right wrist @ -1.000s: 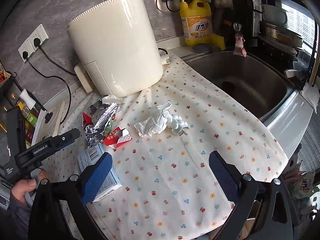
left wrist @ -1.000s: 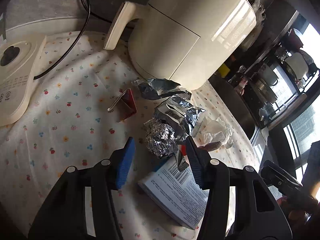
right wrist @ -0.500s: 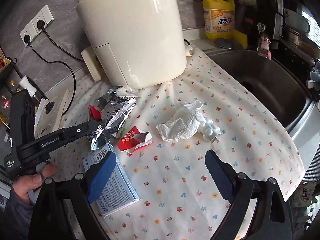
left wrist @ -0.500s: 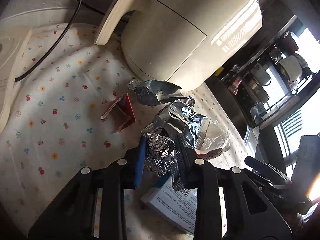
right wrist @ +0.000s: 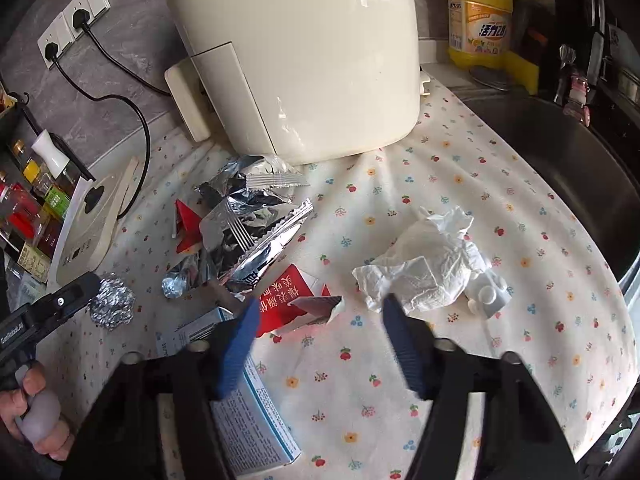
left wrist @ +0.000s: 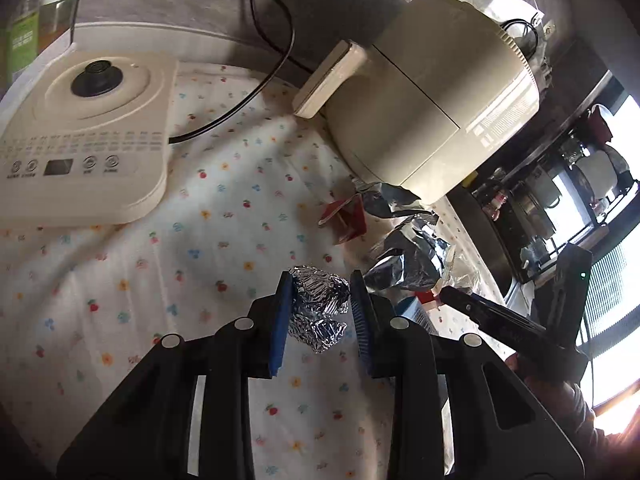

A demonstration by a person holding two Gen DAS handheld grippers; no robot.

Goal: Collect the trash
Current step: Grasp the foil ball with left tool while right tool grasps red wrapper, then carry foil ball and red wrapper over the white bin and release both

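My left gripper (left wrist: 321,280) is shut on a crumpled foil ball (left wrist: 320,304), held just above the flowered cloth (left wrist: 208,240). My right gripper (right wrist: 320,306) hangs low over a torn red carton (right wrist: 292,300). Its jaws are closing, with the carton's flap between the blue pads, which do not touch it. Shiny silver wrappers (right wrist: 248,232) lie behind the carton. A crumpled white tissue (right wrist: 432,276) with a blister pack (right wrist: 488,296) sits to the right. A blue-and-white box (right wrist: 248,412) lies under the right gripper's left finger.
A cream air fryer (right wrist: 304,60) stands at the back and a flat cream appliance (left wrist: 88,136) with a black cable on the left. The dark sink (right wrist: 560,168) lies to the right with a yellow detergent bottle (right wrist: 480,20) behind it. A hand (right wrist: 32,412) holds the left gripper.
My left gripper closed on the foil ball and drew it back from the pile of wrappers. My right gripper came down towards the red carton and its jaws narrowed.
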